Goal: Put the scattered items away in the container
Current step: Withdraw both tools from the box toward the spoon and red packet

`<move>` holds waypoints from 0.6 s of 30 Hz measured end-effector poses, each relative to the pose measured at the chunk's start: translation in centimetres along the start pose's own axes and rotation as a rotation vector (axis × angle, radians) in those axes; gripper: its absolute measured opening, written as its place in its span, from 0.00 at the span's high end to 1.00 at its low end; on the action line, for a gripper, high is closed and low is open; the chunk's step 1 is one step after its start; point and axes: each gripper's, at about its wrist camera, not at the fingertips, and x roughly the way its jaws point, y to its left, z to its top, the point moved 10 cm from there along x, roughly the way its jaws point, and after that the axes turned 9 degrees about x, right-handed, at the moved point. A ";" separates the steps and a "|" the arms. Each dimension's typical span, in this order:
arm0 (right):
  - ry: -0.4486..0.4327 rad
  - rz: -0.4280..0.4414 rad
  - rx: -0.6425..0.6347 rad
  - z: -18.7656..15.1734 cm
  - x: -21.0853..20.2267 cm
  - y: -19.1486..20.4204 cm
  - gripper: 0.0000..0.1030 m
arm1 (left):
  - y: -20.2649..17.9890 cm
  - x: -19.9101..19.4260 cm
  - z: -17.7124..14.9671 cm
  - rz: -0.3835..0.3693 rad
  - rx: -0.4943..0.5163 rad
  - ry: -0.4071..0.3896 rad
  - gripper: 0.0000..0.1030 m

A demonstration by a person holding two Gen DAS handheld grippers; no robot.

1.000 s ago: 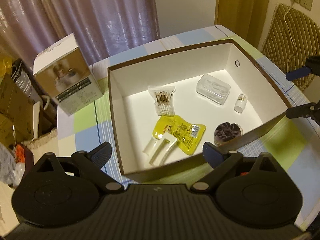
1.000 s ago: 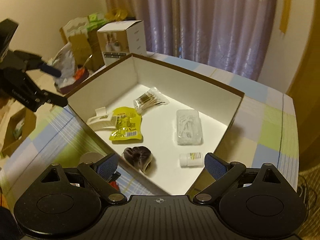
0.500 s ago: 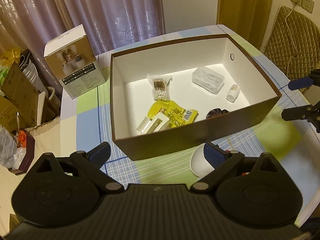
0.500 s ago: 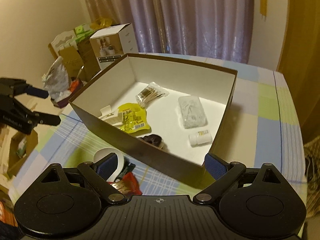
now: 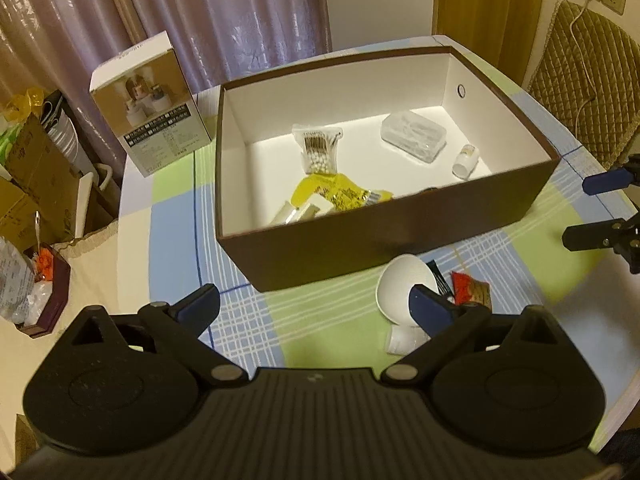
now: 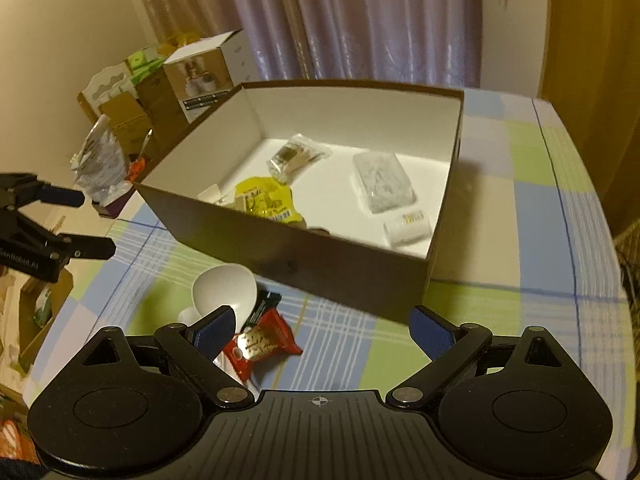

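Observation:
A brown box (image 5: 384, 236) (image 6: 320, 264) with a white inside stands on the checked tablecloth. It holds a cotton swab bag (image 5: 318, 148), a yellow pouch (image 5: 336, 194) (image 6: 264, 200), a clear plastic case (image 5: 414, 136) (image 6: 384, 182) and a small white bottle (image 5: 466, 160) (image 6: 408, 228). In front of the box lie a white scoop (image 5: 400, 284) (image 6: 224, 292), a red snack packet (image 5: 470, 292) (image 6: 260, 344) and a black sachet (image 6: 264, 304). My left gripper (image 5: 316, 308) and right gripper (image 6: 324, 326) are both open and hold nothing, hovering before the box.
A printed carton (image 5: 150, 104) (image 6: 200, 80) stands at the table's back left. Cardboard boxes and bags (image 5: 28, 184) crowd the floor on the left. A quilted chair back (image 5: 588, 92) is at the right, purple curtains behind.
Both grippers have pulled back and away from the box, bringing the white scoop and red packet in front of it into view. Both stay open.

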 end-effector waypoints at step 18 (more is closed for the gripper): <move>0.049 -0.030 0.113 -3.4 1.2 -1.5 0.05 | -3.3 1.4 -4.7 -0.157 -0.023 -0.065 0.08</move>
